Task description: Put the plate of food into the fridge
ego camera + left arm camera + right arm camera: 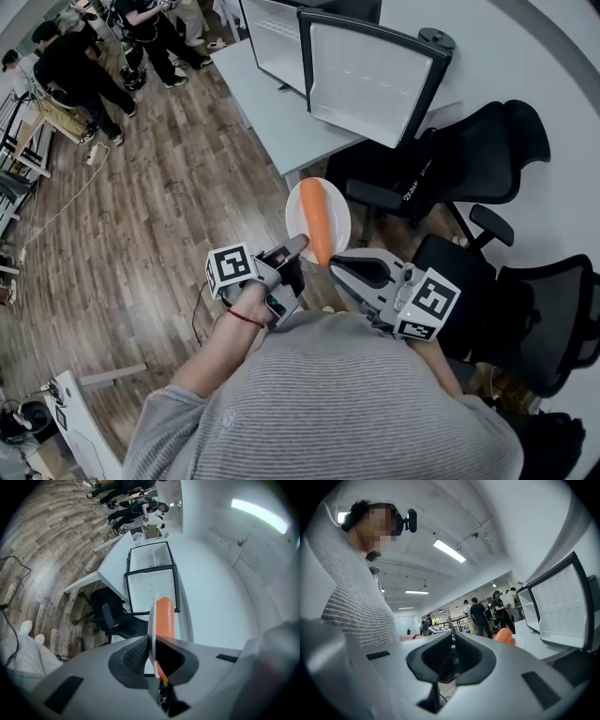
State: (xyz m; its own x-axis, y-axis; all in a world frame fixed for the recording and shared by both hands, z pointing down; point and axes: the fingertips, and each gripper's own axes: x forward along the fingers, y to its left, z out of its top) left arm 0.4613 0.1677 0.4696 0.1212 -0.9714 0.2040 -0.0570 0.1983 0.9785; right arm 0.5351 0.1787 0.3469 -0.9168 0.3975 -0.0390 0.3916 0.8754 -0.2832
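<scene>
Plate [338, 214] of food is held in the air in front of the person's body, over the wood floor [141, 216], and has not yet been brought to the fridge [272, 33]. The task is therefore judged to be in its carrying stage: the pick-up is done, while the approach, the setting inside and the shutting of the door are left. The white desk [267, 117] is seen beyond the plate, well apart from it, with black office chairs [450, 164] drawn up beside it. On the desk the small white fridge is stood with its door [370, 80] swung wide open, so no opening is called for. Its inside looks white and bare in the left gripper view, though it is shown too small there for this to be said with certainty. The plate is carried roughly level and one thing is borne on it: a long orange carrot [317, 220], laid across the middle and reaching nearly from rim to rim. The near rim of the plate is clamped between the jaws of the left gripper [296, 247], one pad pressed on each face. The right gripper [345, 265] is held just beside the plate's near rim, with its jaws closed together on nothing.
</scene>
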